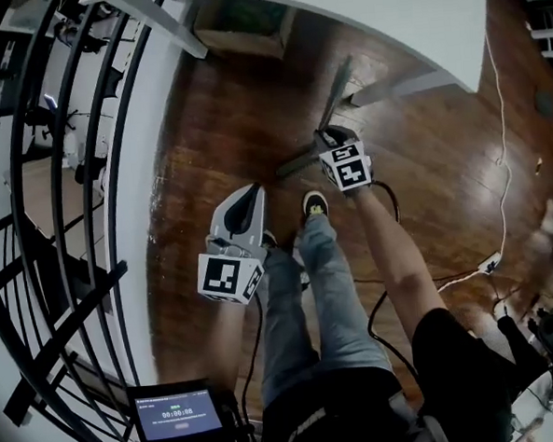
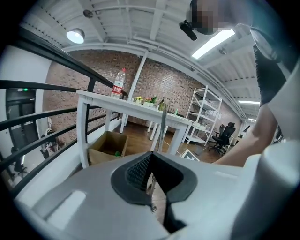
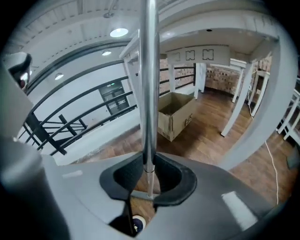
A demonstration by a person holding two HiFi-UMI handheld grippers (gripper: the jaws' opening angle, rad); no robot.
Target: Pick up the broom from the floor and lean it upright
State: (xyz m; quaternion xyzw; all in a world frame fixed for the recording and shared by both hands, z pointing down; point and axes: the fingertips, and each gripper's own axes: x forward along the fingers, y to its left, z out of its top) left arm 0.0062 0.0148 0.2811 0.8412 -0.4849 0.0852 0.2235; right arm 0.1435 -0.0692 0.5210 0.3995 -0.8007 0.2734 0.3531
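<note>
The broom (image 3: 149,93) stands nearly upright, its silver handle clamped between jaws.

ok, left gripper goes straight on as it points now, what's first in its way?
Probably the broom handle, just off the left gripper's line, with the white table behind it. Depth is unclear.
</note>
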